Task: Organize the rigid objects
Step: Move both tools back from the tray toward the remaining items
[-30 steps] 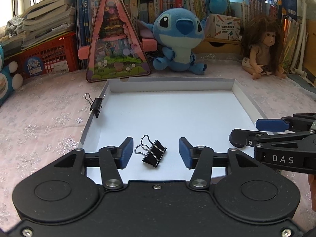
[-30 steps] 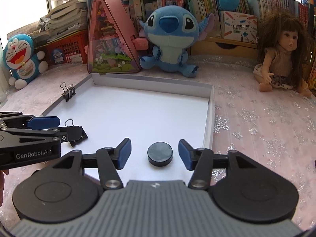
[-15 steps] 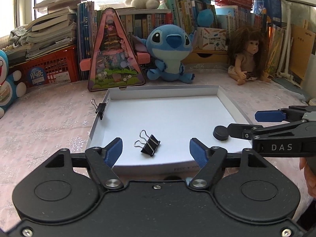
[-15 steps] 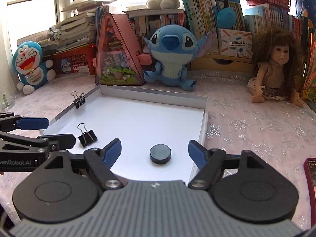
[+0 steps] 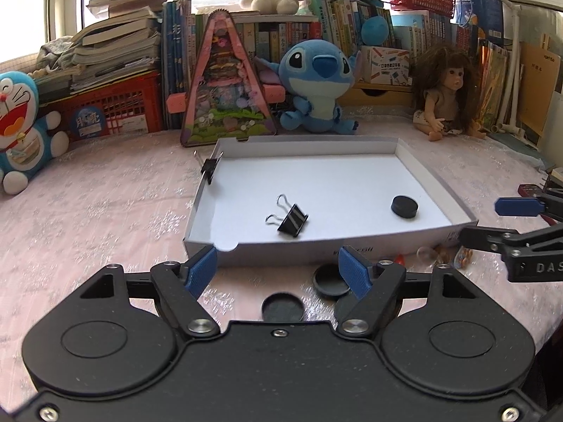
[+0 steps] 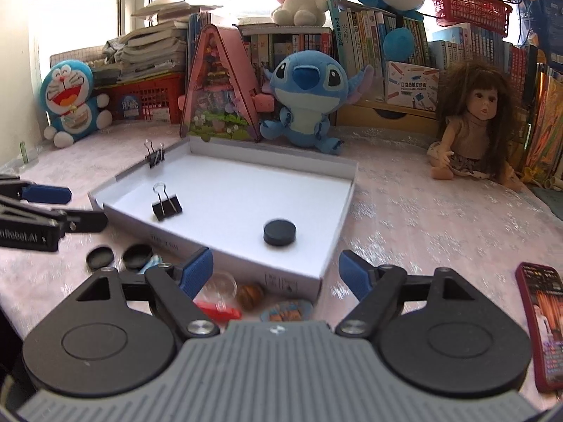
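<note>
A shallow white box lies on the pink cloth. Inside it rest a black binder clip and a black puck; a second clip grips its left rim. My left gripper hovers open before the box's front wall, over two black discs, holding nothing. My right gripper is near the box's front right corner. Its jaws are opening with nothing between them, and the puck lies beyond its tips.
Small items lie before the box: a clear ball, a brown nut-like piece, a red piece and a blue-orange item. A phone lies at the right. Plush toys, a doll and books line the back.
Both grippers have drawn back from the box and opened wider. The clip and the puck, earlier between the fingers, now lie free inside the box. The discs in front have come into view.
</note>
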`<state>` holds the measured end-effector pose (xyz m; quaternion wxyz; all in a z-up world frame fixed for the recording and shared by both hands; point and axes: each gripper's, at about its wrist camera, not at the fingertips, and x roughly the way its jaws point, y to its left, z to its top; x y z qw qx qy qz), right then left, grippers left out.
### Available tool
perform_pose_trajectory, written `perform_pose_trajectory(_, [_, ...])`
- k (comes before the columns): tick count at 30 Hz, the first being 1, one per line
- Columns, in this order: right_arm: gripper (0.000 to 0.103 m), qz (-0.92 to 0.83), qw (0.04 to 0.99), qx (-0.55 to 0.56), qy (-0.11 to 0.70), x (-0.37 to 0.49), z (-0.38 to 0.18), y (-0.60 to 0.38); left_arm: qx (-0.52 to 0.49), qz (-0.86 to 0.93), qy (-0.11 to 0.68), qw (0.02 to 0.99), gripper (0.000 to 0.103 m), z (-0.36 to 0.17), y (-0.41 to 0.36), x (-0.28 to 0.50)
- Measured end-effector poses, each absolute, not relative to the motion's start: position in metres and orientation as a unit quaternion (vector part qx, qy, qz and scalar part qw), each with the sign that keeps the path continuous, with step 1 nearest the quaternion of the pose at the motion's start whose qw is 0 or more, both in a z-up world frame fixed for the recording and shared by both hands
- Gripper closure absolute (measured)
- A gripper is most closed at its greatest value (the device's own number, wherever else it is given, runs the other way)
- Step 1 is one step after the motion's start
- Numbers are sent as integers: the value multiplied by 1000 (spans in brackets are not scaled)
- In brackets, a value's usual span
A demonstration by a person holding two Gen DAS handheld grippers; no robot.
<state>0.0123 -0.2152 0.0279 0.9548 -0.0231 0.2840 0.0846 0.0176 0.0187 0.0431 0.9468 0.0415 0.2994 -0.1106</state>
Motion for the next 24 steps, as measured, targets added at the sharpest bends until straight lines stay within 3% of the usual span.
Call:
perform_pose_trajectory(11, [16, 61, 947, -61, 308, 5, 3, -220, 54, -95, 316, 942, 30, 22, 27, 8])
perform_pose_trajectory(24, [16, 66, 944, -73, 314, 13, -9, -215, 68, -110, 331, 935, 47, 4, 24, 3])
